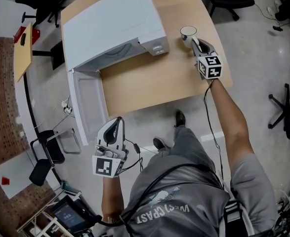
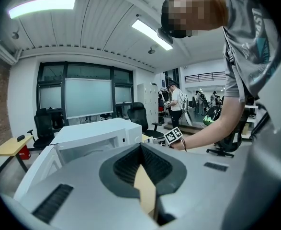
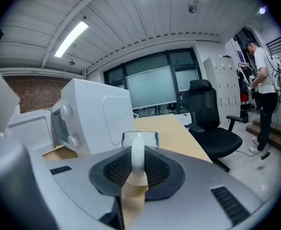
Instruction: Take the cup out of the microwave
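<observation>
Cup (image 1: 187,32), handle clamped in the right tongs (image 1: 193,40) beside the microwave (image 1: 115,23), should go down level onto the bench (image 1: 149,83) before release; left tongs (image 1: 118,120) are together, empty.

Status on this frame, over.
Left gripper shut, empty, off the table. Right gripper shut on cup handle. Cup out, beside microwave; door open. Nothing blocking.
</observation>
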### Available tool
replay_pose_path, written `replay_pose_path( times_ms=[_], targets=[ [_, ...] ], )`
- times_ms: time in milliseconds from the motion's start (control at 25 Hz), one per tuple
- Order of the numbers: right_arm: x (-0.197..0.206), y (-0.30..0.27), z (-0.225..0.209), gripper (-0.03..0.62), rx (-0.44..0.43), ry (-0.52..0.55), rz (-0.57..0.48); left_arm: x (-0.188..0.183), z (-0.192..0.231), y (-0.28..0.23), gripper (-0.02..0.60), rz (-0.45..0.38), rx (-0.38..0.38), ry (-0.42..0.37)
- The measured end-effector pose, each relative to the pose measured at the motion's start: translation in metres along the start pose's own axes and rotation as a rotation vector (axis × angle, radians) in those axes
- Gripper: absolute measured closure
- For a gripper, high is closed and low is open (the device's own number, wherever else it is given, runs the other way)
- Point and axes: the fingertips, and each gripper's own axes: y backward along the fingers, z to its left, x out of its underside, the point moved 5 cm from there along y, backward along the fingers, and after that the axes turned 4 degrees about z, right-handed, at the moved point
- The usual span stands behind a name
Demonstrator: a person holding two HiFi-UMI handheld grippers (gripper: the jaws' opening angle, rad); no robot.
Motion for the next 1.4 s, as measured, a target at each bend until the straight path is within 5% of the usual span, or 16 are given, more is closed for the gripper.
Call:
replay_pose_path(
  times_ms=[720, 1400],
  targets=[
    [0.031, -0.011, 0.000, 0.528, 0.041, 0.029, -0.030, 0.009, 0.002, -0.026, 0.555, -0.021, 0.028, 0.033],
    [0.052, 0.007, 0.023, 0.526, 0.112, 0.032, 0.108, 0.012, 0.020, 0.020, 0.555, -0.047, 0.013, 0.093]
  ],
)
